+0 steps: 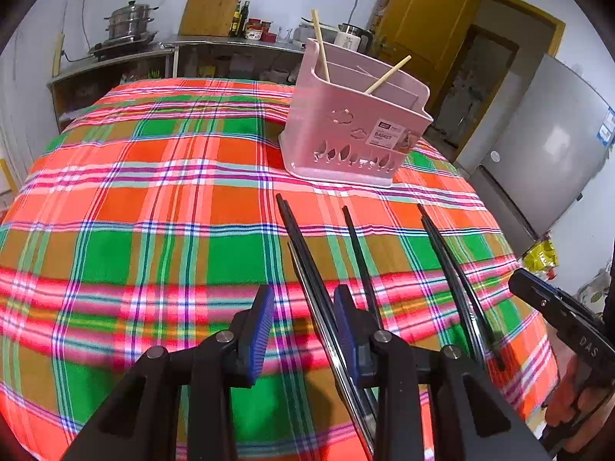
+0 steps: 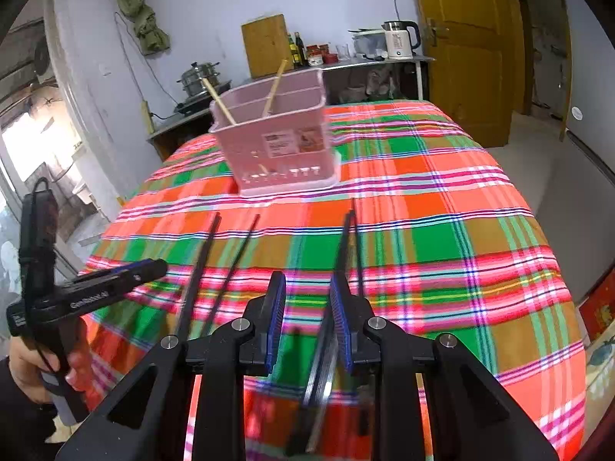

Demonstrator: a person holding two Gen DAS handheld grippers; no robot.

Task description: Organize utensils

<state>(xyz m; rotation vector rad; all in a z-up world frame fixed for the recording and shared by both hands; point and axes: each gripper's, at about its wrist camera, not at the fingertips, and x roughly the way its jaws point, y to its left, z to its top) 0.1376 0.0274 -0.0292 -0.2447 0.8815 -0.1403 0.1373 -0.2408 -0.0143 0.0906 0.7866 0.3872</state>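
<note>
Left gripper (image 1: pixel 305 330): tilted down and forward over the near part of the table. The blue pads stand a moderate way apart, not clamped on anything.
Between its pads: a pair of black chopsticks (image 1: pixel 307 269) lying on the plaid cloth (image 1: pixel 153 192). It runs right along the right-hand pad, with a clear gap to the other one.
Left hand (image 2: pixel 34 368): in the right wrist view it's wrapped around the handle at the far left, with the gripper nose poking out over the cloth's edge.
Right gripper (image 2: pixel 309 319): same slanted-down pose, jaws narrow-ish but not gripping.
Between its pads: another black pair (image 2: pixel 348 238), hugging the right pad. The low end is blurred, and the left pad isn't touching it.
Right hand (image 1: pixel 576 403): the fingers are curled on the trigger grip at the right edge of the left wrist view.
Loose black chopstick (image 1: pixel 357 253): on the cloth between the two pairs.
Pink basket (image 1: pixel 346 123): upright further back on the table, well apart from both grippers.
In the basket: two wooden chopsticks (image 1: pixel 321 46) leaning outward. Can't really tell which sections they're in.
Behind: counter with a steamer pot (image 1: pixel 128 19) and a kettle (image 2: pixel 399 38).
</note>
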